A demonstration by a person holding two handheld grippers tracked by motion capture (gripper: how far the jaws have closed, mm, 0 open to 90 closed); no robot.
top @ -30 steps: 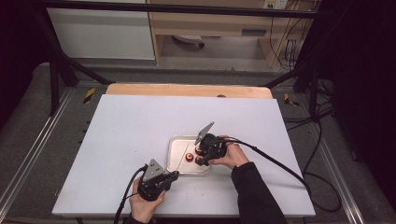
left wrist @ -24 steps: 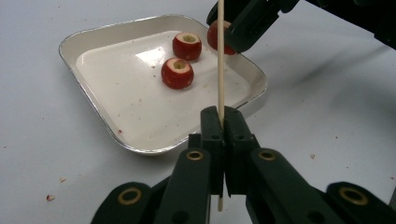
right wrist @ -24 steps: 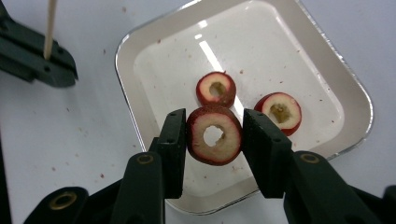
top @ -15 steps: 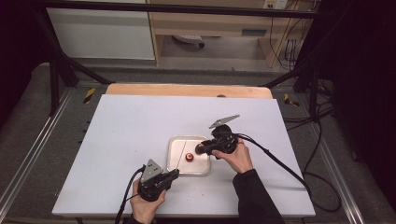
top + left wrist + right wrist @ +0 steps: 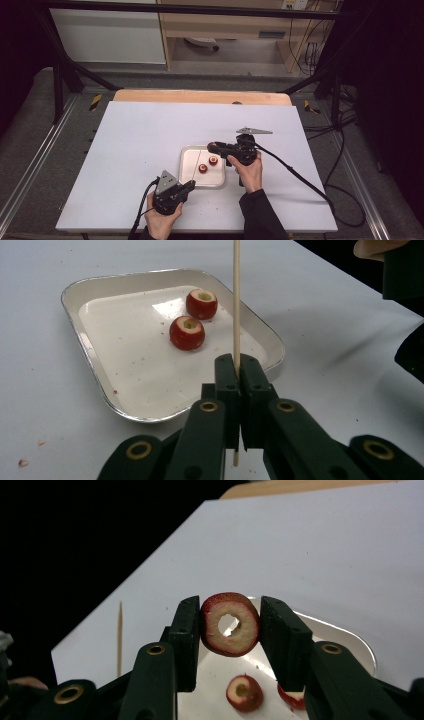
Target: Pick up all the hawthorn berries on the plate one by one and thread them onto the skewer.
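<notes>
Covering most of the scene, the white table (image 5: 150, 150) carries a shallow metal tray (image 5: 187, 172) near its front edge, just ahead of the person's hands. Over the tray's right side the right gripper (image 5: 214, 146) lies level, its jaws clamped on a cored red fruit (image 5: 230, 624) held clear of the tray (the bored hole faces that gripper's camera). At the tray's front left corner the left gripper (image 5: 187, 186) has its jaws pinched tight on a thin wooden skewer (image 5: 236, 300) standing upright. Two more cored red fruits (image 5: 187, 333) (image 5: 201, 303) sit side by side in the tray.
</notes>
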